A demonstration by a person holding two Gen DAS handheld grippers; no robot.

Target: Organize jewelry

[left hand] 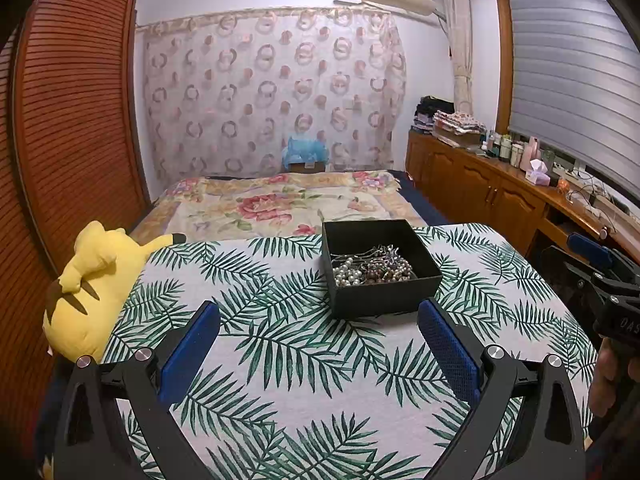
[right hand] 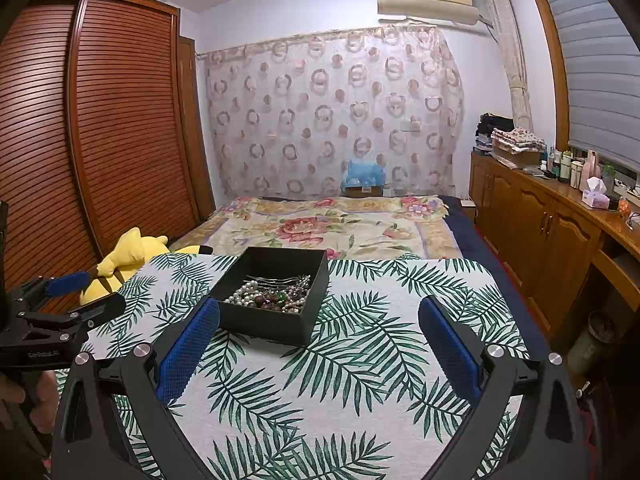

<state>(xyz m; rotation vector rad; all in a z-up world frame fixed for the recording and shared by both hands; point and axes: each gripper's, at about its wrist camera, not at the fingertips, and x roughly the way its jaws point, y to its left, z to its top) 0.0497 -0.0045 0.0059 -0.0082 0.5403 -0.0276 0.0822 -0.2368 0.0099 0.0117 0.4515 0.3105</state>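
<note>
A black open box (left hand: 384, 296) stands on the leaf-print cloth (left hand: 288, 360), and it holds a heap of jewelry (left hand: 372, 270): pearl strands, dark beads and silver pieces. My left gripper (left hand: 319, 310) hovers open just short of the box, nothing between its blue pads. In the right wrist view the same box (right hand: 276, 322) sits ahead and to the left, with the jewelry (right hand: 272, 294) piled inside. My right gripper (right hand: 319, 306) is open and holds nothing, its left pad close to the box's near left corner.
A yellow plush toy (left hand: 90, 292) lies at the cloth's left edge. Beyond is a bed with a floral blanket (left hand: 280, 204). A wooden wardrobe (right hand: 100, 140) stands on the left, and a wooden cabinet (right hand: 552, 228) with bottles and a tissue box runs along the right.
</note>
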